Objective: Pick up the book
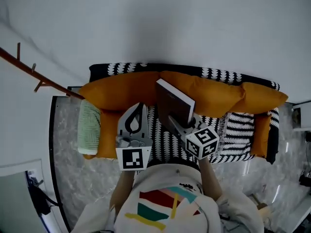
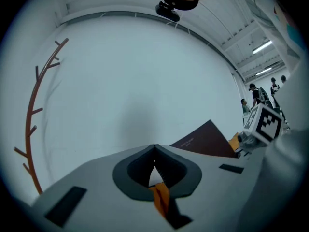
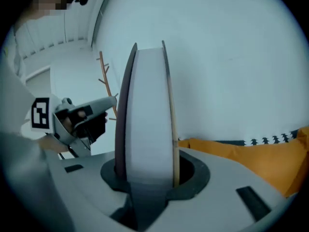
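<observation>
My right gripper [image 1: 176, 125] is shut on the book [image 1: 175, 103], a thick volume with a dark brown cover and white page edges. The book is held upright in the air above the sofa seat. In the right gripper view the book [image 3: 147, 120] stands on edge between the two jaws, and both pads press on its covers. My left gripper [image 1: 140, 106] hovers just left of the book with its jaws shut and nothing between them. The left gripper view has the book's brown cover [image 2: 205, 139] to the right, beyond the closed tips.
Below is a sofa with orange cushions [image 1: 121, 89] and a black-and-white patterned cover [image 1: 243, 130]. A pale green pillow [image 1: 89, 125] lies at its left end. A wooden coat rack [image 1: 29, 67] leans at the left by the white wall. Marbled floor [image 1: 68, 144] surrounds the sofa.
</observation>
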Action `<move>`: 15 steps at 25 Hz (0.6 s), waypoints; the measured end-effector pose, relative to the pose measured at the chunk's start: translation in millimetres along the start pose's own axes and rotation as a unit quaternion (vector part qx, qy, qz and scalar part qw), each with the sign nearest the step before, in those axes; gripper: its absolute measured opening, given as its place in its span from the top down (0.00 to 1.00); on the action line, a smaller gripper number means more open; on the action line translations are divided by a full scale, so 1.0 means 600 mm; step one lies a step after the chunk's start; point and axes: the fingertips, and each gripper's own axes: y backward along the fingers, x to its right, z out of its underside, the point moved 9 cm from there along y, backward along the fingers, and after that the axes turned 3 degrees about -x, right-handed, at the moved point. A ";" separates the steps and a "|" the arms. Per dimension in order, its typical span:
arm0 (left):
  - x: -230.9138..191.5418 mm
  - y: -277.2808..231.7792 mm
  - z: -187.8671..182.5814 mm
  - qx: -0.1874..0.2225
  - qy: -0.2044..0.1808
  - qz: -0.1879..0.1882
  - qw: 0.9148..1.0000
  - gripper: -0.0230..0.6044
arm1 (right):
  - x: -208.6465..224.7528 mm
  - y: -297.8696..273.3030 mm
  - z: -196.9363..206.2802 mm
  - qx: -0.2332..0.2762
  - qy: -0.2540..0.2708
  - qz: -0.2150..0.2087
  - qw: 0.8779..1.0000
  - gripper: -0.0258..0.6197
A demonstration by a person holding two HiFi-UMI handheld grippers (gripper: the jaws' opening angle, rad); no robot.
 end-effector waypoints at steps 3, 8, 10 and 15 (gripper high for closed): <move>0.015 0.001 -0.030 0.024 -0.021 0.017 0.999 0.97 | -0.026 0.063 -0.023 0.066 0.011 0.025 0.997 0.72; 0.031 0.007 -0.064 0.062 -0.039 0.030 0.997 0.97 | -0.050 0.128 -0.039 0.134 0.020 0.048 0.990 0.72; 0.038 0.012 -0.072 0.067 -0.039 0.030 0.996 0.97 | -0.056 0.141 -0.037 0.150 0.019 0.051 0.987 0.72; 0.042 0.027 -0.085 0.084 -0.038 0.018 0.996 0.97 | -0.072 0.142 -0.026 0.157 0.014 0.033 0.987 0.72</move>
